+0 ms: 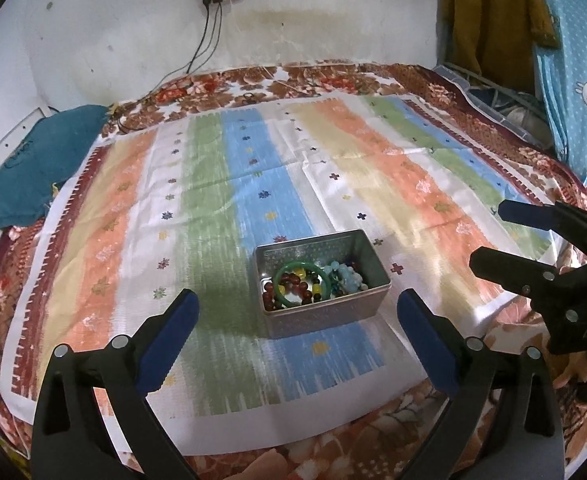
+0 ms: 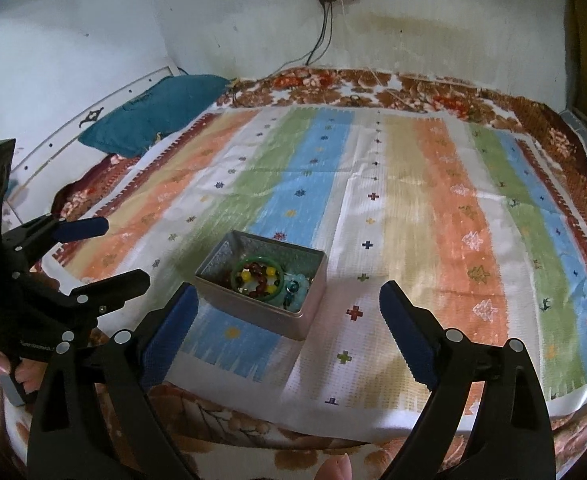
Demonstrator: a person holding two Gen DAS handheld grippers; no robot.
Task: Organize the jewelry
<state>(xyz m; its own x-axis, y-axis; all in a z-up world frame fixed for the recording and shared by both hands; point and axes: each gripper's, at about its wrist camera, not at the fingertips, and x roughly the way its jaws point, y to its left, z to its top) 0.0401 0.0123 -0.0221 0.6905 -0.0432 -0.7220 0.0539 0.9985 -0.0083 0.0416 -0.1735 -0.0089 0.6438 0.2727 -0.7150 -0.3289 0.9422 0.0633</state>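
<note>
Ahead of both grippers, on a striped cloth [image 1: 221, 208] spread over a floral blanket [image 1: 373, 76], stands an open metal tin [image 1: 325, 312]. Inside it: a green bangle [image 1: 281, 280], a string of dark red and yellow beads [image 1: 293, 284] and pale blue beads [image 1: 347, 280], all heaped together. Left gripper [image 1: 297, 336]: jaws spread wide, nothing between the pads, tin just beyond the tips. Right gripper [image 2: 289, 328]: jaws likewise spread and empty, tin ahead and toward its left finger. The two grippers sit side by side, apart, each visible at the edge of the other's view. Nothing lies between tips and tin. Far left, a teal pillow [image 1: 33, 164] against the wall; cables [image 1: 209, 36] hang from a wall socket behind.
</note>
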